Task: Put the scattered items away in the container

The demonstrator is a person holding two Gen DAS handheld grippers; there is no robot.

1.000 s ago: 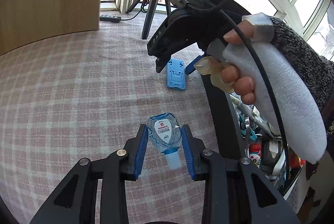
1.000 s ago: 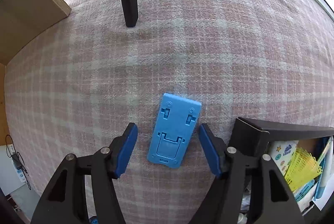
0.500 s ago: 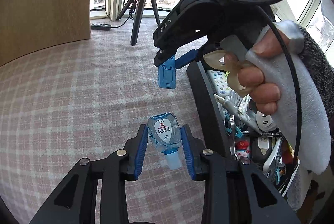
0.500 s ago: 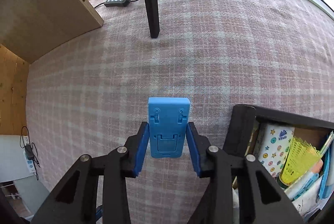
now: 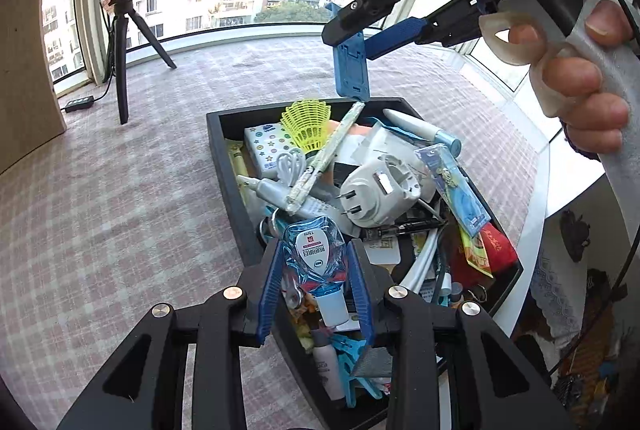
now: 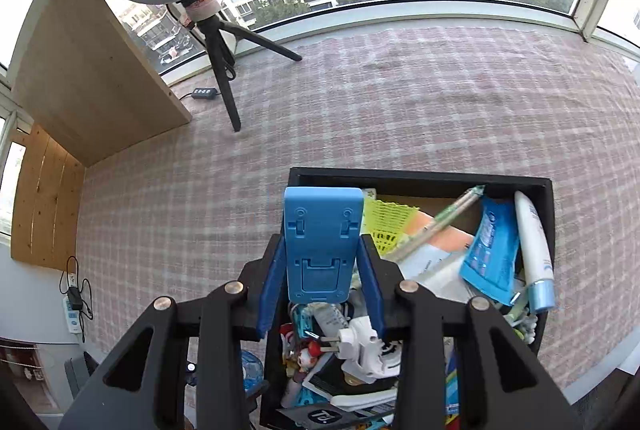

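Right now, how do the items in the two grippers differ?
The left gripper holds a small clear blue-tinted bottle, cap toward the camera; the right gripper holds a flat, opaque blue plastic stand, upright. Both hang above the crowded black box.

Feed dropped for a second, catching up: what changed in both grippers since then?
The right gripper closed on the blue phone stand, lifted it off the checked cloth and carried it over the black container. The left gripper also swung over the container. Unchanged: it stays clamped on the small blue bottle.
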